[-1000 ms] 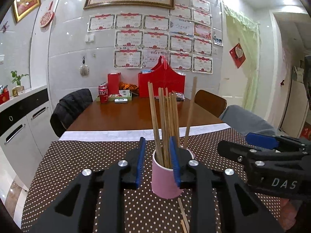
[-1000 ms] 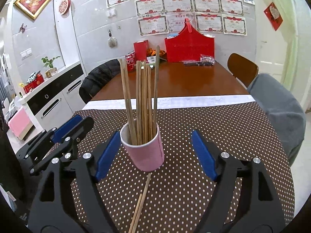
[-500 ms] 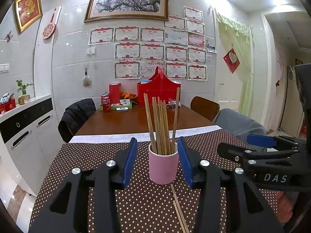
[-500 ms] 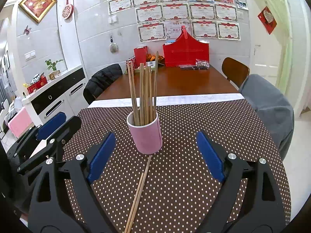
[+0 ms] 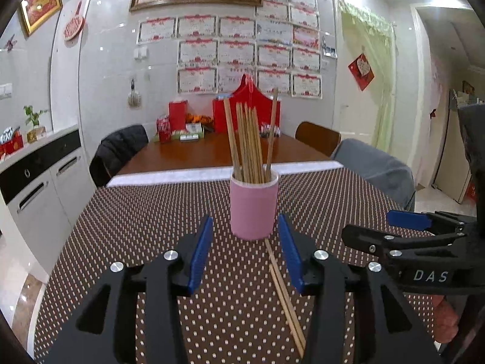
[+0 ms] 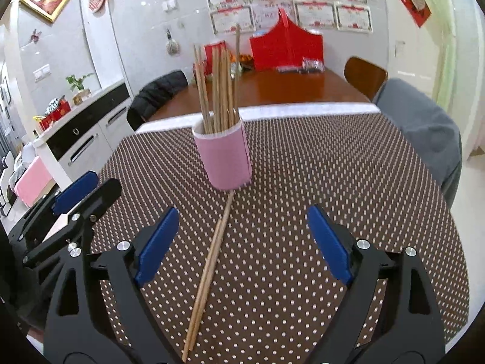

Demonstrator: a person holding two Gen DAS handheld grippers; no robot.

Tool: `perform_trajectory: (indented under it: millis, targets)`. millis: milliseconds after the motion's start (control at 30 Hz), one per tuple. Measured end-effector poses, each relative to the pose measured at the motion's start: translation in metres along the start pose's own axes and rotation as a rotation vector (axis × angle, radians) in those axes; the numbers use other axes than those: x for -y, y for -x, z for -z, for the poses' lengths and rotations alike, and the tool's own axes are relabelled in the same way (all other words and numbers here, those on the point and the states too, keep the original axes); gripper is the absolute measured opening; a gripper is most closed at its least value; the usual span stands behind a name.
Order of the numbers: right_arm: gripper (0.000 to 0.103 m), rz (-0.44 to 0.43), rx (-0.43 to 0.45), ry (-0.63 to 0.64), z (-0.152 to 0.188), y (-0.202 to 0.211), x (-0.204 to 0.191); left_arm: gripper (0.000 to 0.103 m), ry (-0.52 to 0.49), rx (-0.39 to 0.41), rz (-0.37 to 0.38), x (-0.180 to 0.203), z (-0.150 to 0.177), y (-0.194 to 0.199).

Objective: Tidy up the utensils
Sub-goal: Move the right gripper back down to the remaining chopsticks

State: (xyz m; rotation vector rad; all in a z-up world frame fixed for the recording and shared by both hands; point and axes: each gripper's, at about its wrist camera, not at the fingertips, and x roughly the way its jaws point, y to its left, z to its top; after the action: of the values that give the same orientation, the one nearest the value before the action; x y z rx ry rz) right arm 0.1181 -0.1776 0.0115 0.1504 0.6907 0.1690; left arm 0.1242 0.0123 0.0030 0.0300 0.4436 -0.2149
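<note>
Both grippers have backed off the pink cup (image 5: 254, 209) since 1 s ago: then the left gripper (image 5: 245, 251) had its blue pads on either side of the cup, now the cup stands clear ahead of the fingertips, upright on the dotted brown tablecloth (image 5: 145, 218). Left jaws are part open, gap a bit wider than the cup, holding nothing. Right gripper (image 6: 242, 242) is spread wide, also holding nothing, and sits further back from the cup than before. Cup holds a bundle of standing chopsticks (image 5: 247, 142), roughly 7 or 8; exact count is hard to call since they overlap. 1 stick leans off to the right, apart from the bunch. 2 loose chopsticks (image 6: 209, 268) lie flat on the cloth side by side, far ends at or under the cup's base (can't tell whether they touch it), near ends running back between the right gripper's pads. In the left view that pair passes just inside the right pad of the left gripper. Right gripper also shows at the right edge of the left view, low over the cloth. Beyond the cloth: bare wooden table (image 5: 197, 154) with a red bag (image 6: 286, 50) at the far end by the wall.
</note>
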Motion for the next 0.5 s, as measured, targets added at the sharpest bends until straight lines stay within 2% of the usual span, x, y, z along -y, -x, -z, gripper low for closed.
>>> perform_trajectory:
  millis: [233, 500]
  targets:
    - [0.086, 0.006, -0.093, -0.049, 0.021, -0.023, 0.012, 0.045, 0.027, -0.092, -0.022, -0.012, 0.024, -0.017]
    - [0.086, 0.026, -0.185, -0.041, 0.041, -0.049, 0.011, 0.045, 0.043, -0.174, -0.034, -0.023, 0.046, -0.032]
